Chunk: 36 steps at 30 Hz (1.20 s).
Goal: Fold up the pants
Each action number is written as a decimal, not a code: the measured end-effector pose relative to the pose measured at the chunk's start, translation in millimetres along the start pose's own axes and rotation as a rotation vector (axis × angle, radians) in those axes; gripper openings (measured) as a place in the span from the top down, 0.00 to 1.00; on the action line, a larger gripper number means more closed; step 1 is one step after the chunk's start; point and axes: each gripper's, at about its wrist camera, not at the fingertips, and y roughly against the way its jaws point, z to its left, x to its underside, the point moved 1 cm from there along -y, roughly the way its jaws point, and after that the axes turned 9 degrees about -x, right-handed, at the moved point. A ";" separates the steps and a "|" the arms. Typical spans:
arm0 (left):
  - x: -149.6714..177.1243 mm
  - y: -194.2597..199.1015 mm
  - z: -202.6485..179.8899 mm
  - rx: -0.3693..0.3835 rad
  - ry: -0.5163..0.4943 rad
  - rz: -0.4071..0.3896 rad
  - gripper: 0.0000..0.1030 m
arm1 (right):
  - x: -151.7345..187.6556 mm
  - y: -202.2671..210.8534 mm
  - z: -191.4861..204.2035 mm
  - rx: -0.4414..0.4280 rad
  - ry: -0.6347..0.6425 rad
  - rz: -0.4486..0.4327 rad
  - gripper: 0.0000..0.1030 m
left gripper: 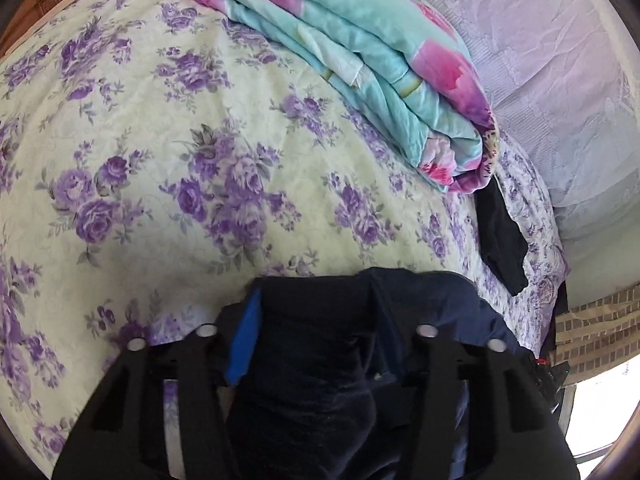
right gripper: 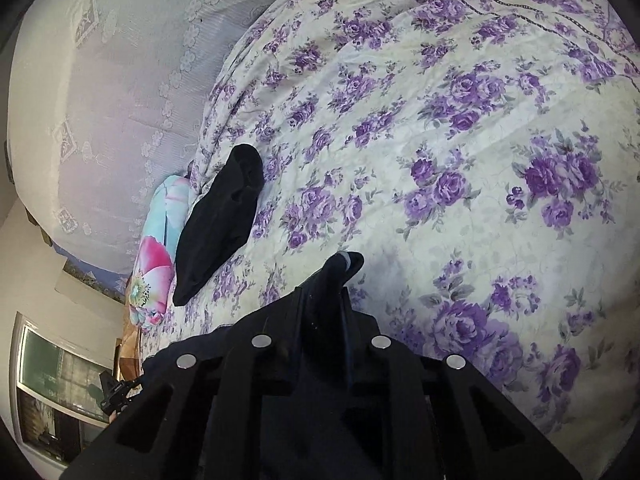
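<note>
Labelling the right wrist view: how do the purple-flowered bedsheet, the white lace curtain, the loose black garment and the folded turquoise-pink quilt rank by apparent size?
1. Purple-flowered bedsheet
2. White lace curtain
3. Loose black garment
4. Folded turquoise-pink quilt, partly hidden.

Both wrist views close, angled down over bedsheet (left gripper: 160, 160); shared: black garment (right gripper: 220, 220).
</note>
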 end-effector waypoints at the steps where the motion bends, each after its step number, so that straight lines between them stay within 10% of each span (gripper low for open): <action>1: 0.1 2.7 3.3 0.027 0.010 -0.009 0.54 | 0.3 0.9 0.2 -0.001 -0.003 -0.004 0.85; 16: 35.0 104.1 -22.9 0.187 -0.072 -0.213 0.56 | 16.2 83.8 57.7 -0.100 0.094 -0.143 0.94; 26: 140.9 143.4 53.8 0.275 -0.043 -0.215 0.57 | 128.2 205.6 19.6 -0.107 0.089 -0.178 1.00; 30: 161.1 143.2 61.0 0.285 -0.028 -0.203 0.57 | 135.5 197.7 1.8 -0.191 -0.033 -0.151 0.81; 32: 166.5 147.4 58.1 0.273 -0.035 -0.219 0.57 | 132.3 187.0 4.2 -0.240 -0.086 -0.159 0.34; 36: 170.0 152.5 58.0 0.273 -0.039 -0.219 0.57 | 130.8 155.8 17.3 -0.198 -0.154 -0.118 0.33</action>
